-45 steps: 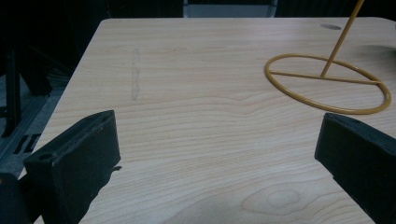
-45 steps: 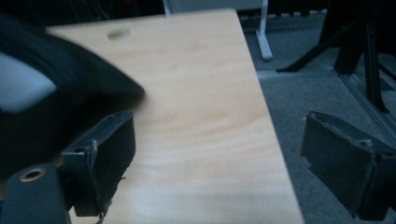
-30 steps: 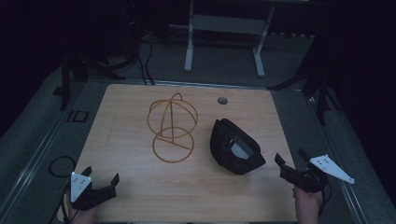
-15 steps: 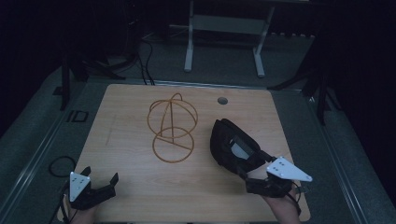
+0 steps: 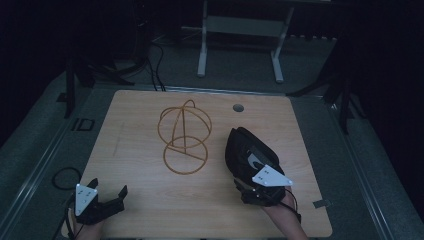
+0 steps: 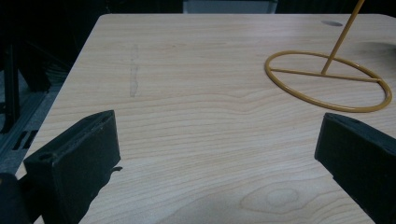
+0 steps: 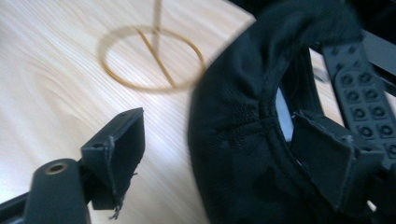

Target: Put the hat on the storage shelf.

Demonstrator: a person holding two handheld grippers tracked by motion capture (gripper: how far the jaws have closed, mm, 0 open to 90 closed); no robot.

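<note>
Cap (image 5: 247, 155) on the table's (image 5: 140, 200) right half, its rim between the right gripper's (image 5: 250, 187) jaws (just closing a little, seemingly not yet pinching), left gripper (image 5: 107, 197) open over bare wood near the front-left corner, wire stand (image 5: 184, 137) beyond.

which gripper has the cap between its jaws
The right gripper: its open jaws straddle the rim of the black cap. The left gripper sits over bare table, jaws open.

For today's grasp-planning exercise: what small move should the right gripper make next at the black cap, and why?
Probably close the fingers. In the right gripper view, the right gripper straddles the black cap: one finger inside, one outside, jaws just starting to close, pads apparently not yet pressing.
</note>
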